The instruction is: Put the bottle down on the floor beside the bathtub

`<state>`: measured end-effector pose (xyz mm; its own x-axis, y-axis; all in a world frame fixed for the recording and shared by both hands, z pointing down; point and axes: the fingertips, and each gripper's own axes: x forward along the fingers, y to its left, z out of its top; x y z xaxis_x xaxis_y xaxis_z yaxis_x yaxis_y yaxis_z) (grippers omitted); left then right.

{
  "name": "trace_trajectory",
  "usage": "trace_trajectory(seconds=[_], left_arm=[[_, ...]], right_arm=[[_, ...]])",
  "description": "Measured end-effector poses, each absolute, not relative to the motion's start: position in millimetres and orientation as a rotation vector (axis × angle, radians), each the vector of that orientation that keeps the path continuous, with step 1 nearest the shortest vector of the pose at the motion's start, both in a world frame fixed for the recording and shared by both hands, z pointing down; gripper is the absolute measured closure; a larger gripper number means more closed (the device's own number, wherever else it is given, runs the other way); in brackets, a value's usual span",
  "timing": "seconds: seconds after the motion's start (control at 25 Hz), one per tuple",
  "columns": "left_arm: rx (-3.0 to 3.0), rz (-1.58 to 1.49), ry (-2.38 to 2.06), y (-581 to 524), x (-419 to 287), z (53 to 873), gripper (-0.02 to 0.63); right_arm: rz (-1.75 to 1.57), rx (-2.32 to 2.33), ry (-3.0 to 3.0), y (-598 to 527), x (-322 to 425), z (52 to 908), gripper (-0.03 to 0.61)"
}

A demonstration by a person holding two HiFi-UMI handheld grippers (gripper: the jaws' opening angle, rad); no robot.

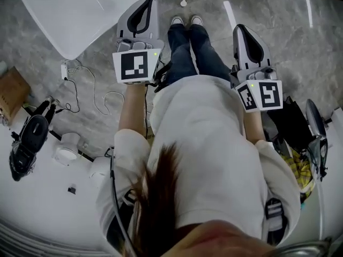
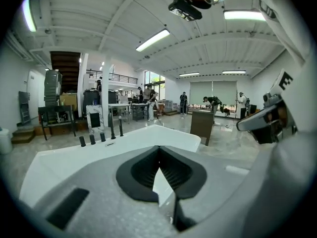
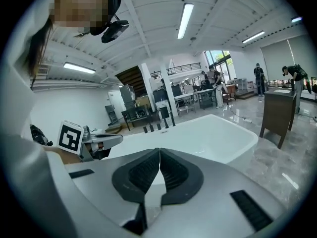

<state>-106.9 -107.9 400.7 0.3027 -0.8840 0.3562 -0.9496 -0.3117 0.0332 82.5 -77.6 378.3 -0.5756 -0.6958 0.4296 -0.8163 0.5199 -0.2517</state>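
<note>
The white bathtub (image 1: 69, 12) stands on the grey marble floor at the upper left of the head view, and it fills the middle of the left gripper view (image 2: 124, 143) and the right gripper view (image 3: 208, 135). My left gripper (image 1: 147, 1) is held at waist height, pointing forward, shut with nothing in it (image 2: 159, 148). My right gripper (image 1: 239, 30) is level with it on the other side of my legs, also shut and empty (image 3: 159, 150). A small pale object (image 1: 184, 2) lies on the floor beyond my shoes; I cannot tell what it is. No bottle shows clearly.
White cables (image 1: 86, 90) trail over the floor left of me, near a cardboard box (image 1: 10, 90), a black device (image 1: 29, 143) and round white fittings (image 1: 67, 149). Dark bags (image 1: 300, 138) lie at my right. A wooden cabinet (image 2: 202, 125) stands past the tub; people work far off.
</note>
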Motion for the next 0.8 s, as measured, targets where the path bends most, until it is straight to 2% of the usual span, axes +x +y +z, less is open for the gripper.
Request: trace_trajectory(seconds=[0.28,0.8], left_arm=[[2.323,0.332,-1.813,-96,-132,343,0.6],[2.21,0.194,-1.9,-71,-154,287,0.6]], right_arm=[[0.558,1.267,-2.558,-78,74,334,0.565],[0.456,1.261,-2.632,-91,57,285,0.565]])
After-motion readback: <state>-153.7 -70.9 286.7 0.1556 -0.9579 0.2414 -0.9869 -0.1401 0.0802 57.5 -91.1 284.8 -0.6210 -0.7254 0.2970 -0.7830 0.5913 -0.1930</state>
